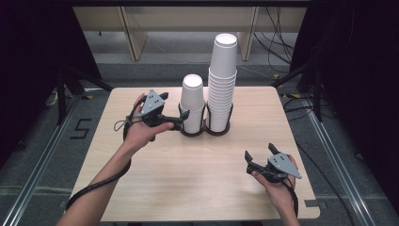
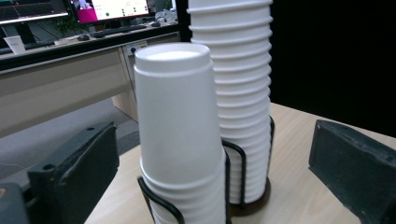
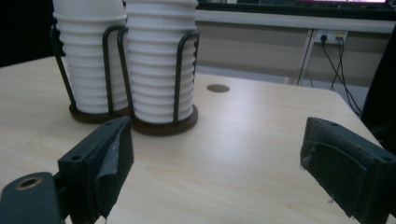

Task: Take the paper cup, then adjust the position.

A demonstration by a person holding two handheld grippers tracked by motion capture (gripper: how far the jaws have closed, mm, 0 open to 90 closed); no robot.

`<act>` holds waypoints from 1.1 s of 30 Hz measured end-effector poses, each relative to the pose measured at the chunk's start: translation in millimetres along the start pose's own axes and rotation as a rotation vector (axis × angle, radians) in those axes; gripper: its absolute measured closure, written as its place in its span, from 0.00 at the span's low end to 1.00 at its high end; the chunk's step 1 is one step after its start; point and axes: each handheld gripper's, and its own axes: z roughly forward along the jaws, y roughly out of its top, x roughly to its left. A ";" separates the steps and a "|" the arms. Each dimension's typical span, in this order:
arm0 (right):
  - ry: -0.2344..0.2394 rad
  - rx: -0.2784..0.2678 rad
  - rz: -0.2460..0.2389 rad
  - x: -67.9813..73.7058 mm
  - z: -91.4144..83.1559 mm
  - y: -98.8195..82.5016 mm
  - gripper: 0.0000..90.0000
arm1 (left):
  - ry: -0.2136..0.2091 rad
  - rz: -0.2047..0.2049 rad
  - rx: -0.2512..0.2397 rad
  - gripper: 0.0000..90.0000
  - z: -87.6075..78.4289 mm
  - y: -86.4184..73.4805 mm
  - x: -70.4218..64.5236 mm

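Two stacks of white paper cups stand upside down in a black wire double holder point(image 1: 205, 130) at the middle back of the wooden table point(image 1: 197, 169). The short stack point(image 1: 193, 101) is on the left and the tall stack point(image 1: 222, 80) on the right. My left gripper point(image 1: 178, 113) is beside the short stack, on its left. In the left gripper view the short stack point(image 2: 180, 135) rises between the wide-apart jaws, and the pads do not touch it. My right gripper point(image 1: 259, 151) is open over the front right of the table with nothing between its jaws. It faces the tall stack point(image 3: 159, 60).
A small round hole point(image 3: 218, 87) is set in the tabletop behind the holder. Desks with monitors point(image 2: 112, 9) and cables stand beyond the far edge. Dark curtains hang on both sides. A cable point(image 1: 101, 181) trails from the left gripper along the forearm.
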 end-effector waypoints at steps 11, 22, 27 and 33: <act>-0.007 -0.027 -0.035 -8.9 10.3 41.2 0.12 | 0.000 0.023 0.016 0.01 26.8 25.3 4.5; 0.054 -0.115 -0.079 -7.5 51.7 166.9 0.10 | -0.038 0.081 0.026 0.04 62.3 53.2 -6.6; 0.099 -0.103 -0.069 -3.9 83.0 221.7 0.11 | -0.091 0.071 0.056 0.07 91.7 71.2 -14.1; 0.129 -0.046 -0.072 4.3 106.0 246.9 0.10 | -0.088 0.071 0.106 0.07 114.6 79.9 -19.5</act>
